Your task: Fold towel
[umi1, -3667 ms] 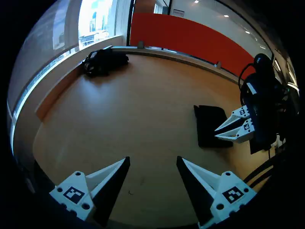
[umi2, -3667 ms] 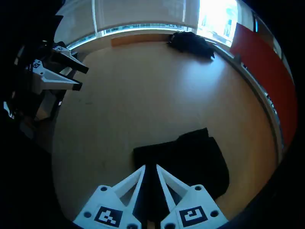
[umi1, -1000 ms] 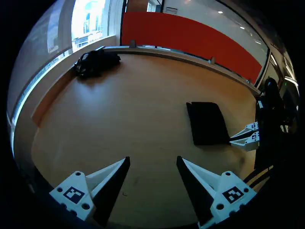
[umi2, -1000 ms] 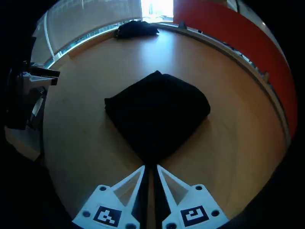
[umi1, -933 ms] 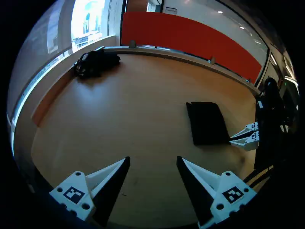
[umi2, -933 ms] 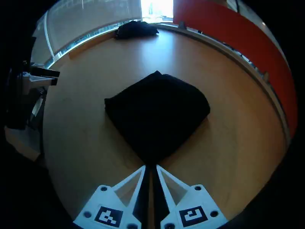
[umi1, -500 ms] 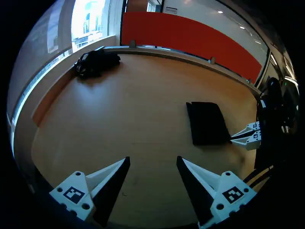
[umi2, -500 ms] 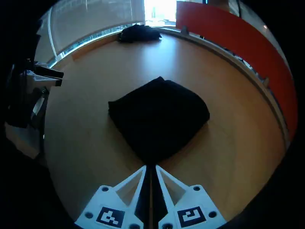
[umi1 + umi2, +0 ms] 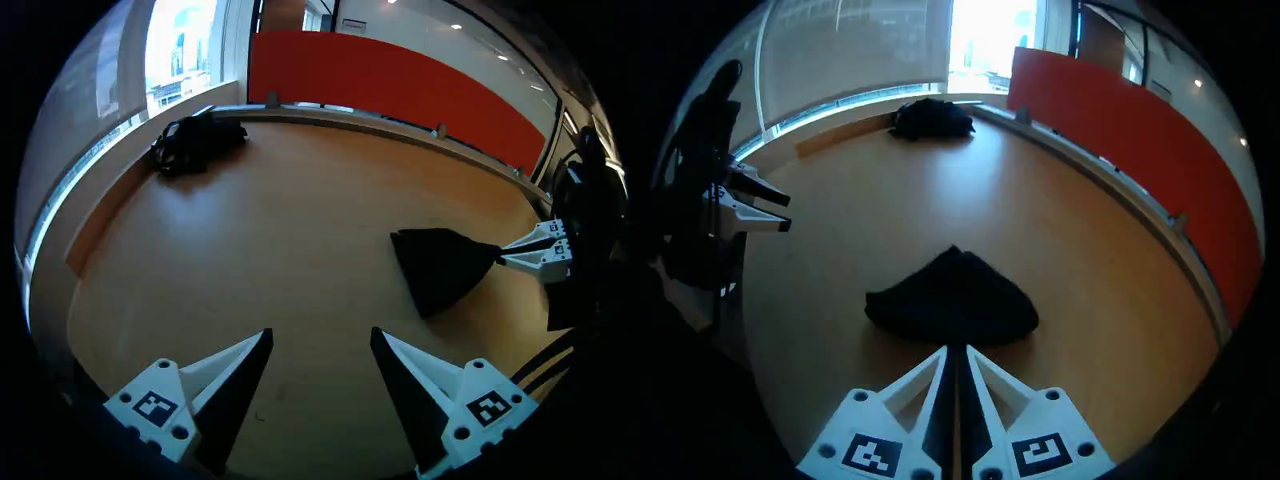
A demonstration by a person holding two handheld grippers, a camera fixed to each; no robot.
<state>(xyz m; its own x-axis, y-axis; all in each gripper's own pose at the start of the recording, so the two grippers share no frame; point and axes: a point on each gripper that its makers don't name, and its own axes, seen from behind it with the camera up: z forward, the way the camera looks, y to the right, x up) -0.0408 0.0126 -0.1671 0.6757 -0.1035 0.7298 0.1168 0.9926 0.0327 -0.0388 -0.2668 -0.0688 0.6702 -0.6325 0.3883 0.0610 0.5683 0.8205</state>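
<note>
A corner of the folded black cloth towel (image 9: 952,300) is pinched up off the wooden desk (image 9: 264,216) by the low-angled right gripper (image 9: 958,350), with the left gripper (image 9: 320,332) held wide open, well apart.

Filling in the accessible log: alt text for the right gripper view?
The right gripper is shut on the near corner of a black towel, which is drawn to a peak at the fingertips on a wooden table. The left gripper sits open at the left edge, and a black bag lies far off by the window.

Left claw (image 9: 321,331) and right claw (image 9: 957,350): white wedges, black-lined, square markers (image 9: 156,408)
</note>
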